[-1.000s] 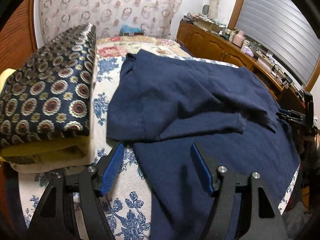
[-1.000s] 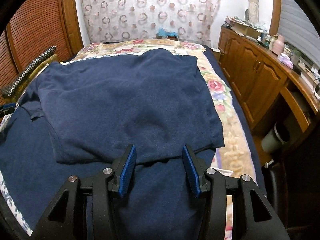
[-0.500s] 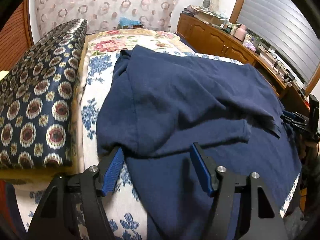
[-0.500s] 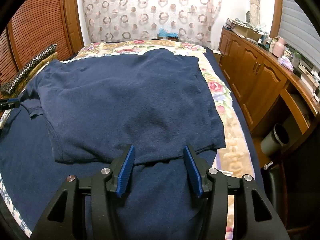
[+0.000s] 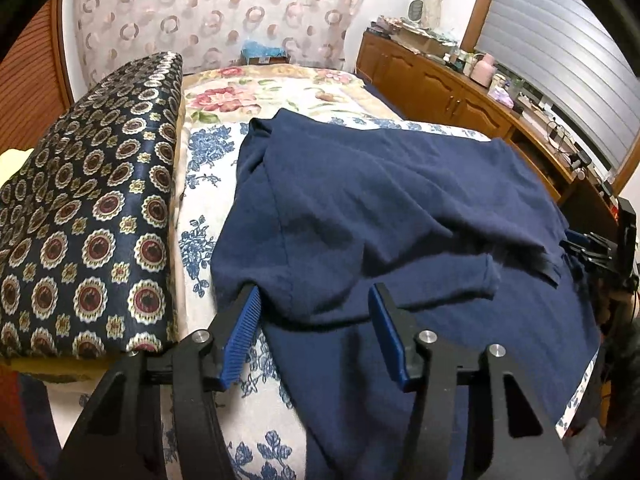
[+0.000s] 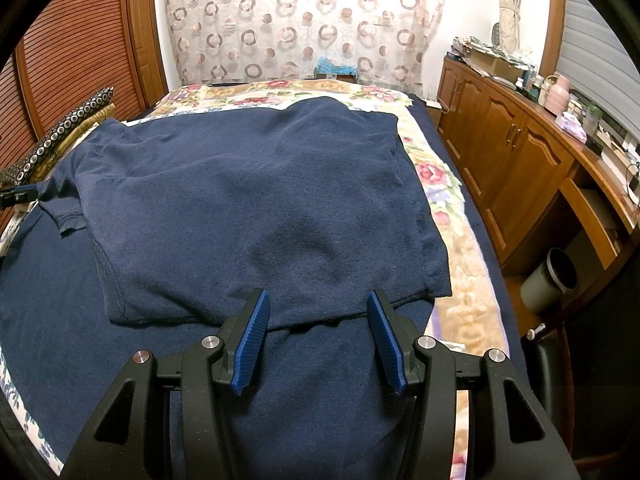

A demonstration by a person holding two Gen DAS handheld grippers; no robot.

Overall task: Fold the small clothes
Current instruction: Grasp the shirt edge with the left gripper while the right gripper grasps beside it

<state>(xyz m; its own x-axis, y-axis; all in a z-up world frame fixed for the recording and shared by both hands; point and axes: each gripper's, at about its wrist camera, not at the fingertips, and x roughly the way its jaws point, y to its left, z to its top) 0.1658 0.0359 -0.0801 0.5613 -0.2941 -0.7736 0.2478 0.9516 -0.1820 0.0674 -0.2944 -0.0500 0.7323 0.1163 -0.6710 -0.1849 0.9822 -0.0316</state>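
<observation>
Flanking one navy shirt point(image 6: 248, 200), two claws, left claw point(image 5: 314, 330) and right claw point(image 6: 318, 340), gape released.

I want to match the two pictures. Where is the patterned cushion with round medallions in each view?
Left wrist view: the patterned cushion fills the left side, large and close, beside the navy shirt.
Right wrist view: the same cushion shows only as a thin edge at the far left, beyond the shirt's sleeve.
Shared landmark: the circle-print curtain behind the bed's far end.
</observation>
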